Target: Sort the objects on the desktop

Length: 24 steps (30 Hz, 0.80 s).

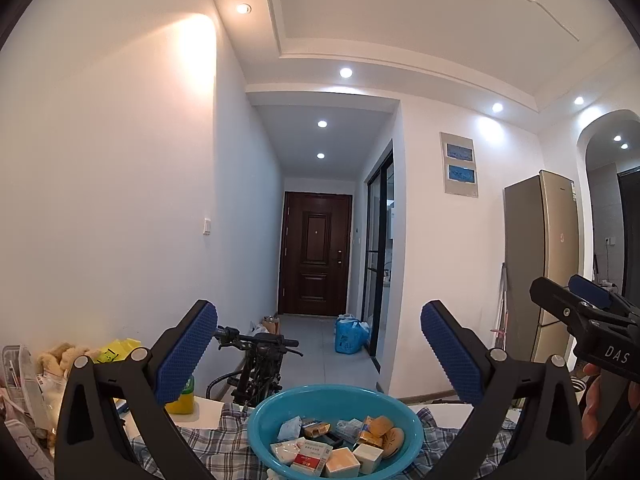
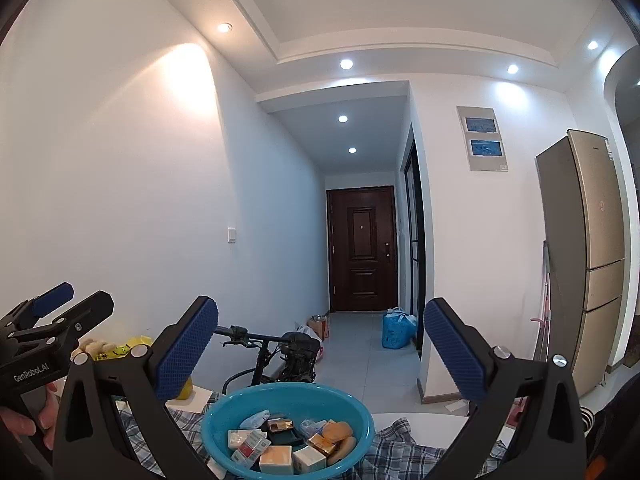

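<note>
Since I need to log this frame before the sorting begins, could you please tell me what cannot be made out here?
- Print on the small boxes in the blue basin: too small in both views.
- Basin's near rim: cut off by the bottom edge in both views.
- Tabletop under the plaid cloth: covered.
- Left-side clutter around the plush toy: behind the left tool frame.
- Right tool: open, holding nothing.

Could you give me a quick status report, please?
Left tongs and right tongs open, empty, raised. Blue basin full of small boxes and packets on checked cloth. Nothing in the way.
</note>
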Each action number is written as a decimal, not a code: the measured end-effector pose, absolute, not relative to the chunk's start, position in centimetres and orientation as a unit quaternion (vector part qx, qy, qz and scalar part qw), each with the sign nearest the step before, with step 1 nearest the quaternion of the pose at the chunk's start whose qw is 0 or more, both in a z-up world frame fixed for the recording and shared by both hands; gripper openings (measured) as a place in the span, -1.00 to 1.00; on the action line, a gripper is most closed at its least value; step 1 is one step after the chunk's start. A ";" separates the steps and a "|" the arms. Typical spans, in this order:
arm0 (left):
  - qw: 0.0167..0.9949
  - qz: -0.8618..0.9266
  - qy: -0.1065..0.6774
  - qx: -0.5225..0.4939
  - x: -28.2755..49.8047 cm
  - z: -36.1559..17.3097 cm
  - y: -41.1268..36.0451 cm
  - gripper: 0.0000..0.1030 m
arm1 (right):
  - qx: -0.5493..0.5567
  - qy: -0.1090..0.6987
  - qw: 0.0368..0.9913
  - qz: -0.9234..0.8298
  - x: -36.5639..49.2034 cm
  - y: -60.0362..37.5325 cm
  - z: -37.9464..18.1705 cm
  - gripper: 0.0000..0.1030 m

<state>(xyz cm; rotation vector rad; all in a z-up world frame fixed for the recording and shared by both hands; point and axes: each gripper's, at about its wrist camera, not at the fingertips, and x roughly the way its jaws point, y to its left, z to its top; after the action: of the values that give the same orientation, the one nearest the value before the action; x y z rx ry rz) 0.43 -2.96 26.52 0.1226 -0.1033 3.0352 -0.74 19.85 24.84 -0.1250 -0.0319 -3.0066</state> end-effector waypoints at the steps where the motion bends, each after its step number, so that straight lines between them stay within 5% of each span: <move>1: 0.052 0.997 -0.034 0.042 1.2 26.7 -3.0 1.00 | -0.044 -0.010 0.066 -0.997 -0.2 19.9 25.2 0.99; 13: 0.048 0.996 -0.003 0.074 9.6 28.3 -1.9 1.00 | -0.082 0.005 0.067 -0.994 7.8 18.8 26.5 0.99; 24: 0.030 0.999 0.000 0.023 8.6 24.3 -1.8 1.00 | -0.021 -0.001 0.069 -0.997 6.3 18.8 22.6 0.99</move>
<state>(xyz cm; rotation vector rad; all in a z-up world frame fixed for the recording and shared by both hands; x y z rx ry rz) 8.62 -1.76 24.29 0.0725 -0.0012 3.0812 6.29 18.82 22.60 -0.0623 -0.0024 -3.0026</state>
